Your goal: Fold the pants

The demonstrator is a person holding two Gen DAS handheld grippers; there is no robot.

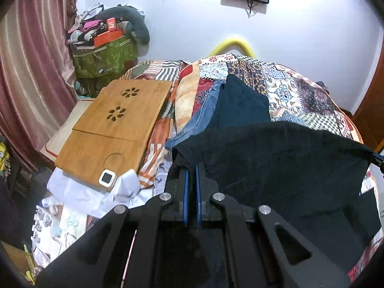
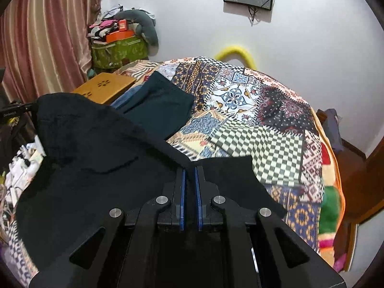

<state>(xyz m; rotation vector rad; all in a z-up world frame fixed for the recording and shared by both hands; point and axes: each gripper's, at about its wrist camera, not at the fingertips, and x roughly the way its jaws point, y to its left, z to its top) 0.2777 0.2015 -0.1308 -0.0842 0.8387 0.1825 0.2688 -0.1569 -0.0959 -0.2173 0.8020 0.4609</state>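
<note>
Both grippers are clamped on the black pants (image 1: 283, 158): left gripper (image 1: 191, 168) pinches one corner, right gripper (image 2: 190, 170) the other, so the cloth stretches sideways between the fingers, hanging above the patchwork bedspread (image 2: 252, 105). Beyond the fingertips lie folded dark teal pants (image 2: 158, 105).

Black pants (image 1: 283, 163) hang stretched between both grippers above the patchwork bedspread (image 2: 252, 110).

two grippers (image 1: 191, 168), one black pants (image 1: 288, 158), perhaps two folded garments (image 1: 242, 100), one wooden tray (image 1: 115, 129).
</note>
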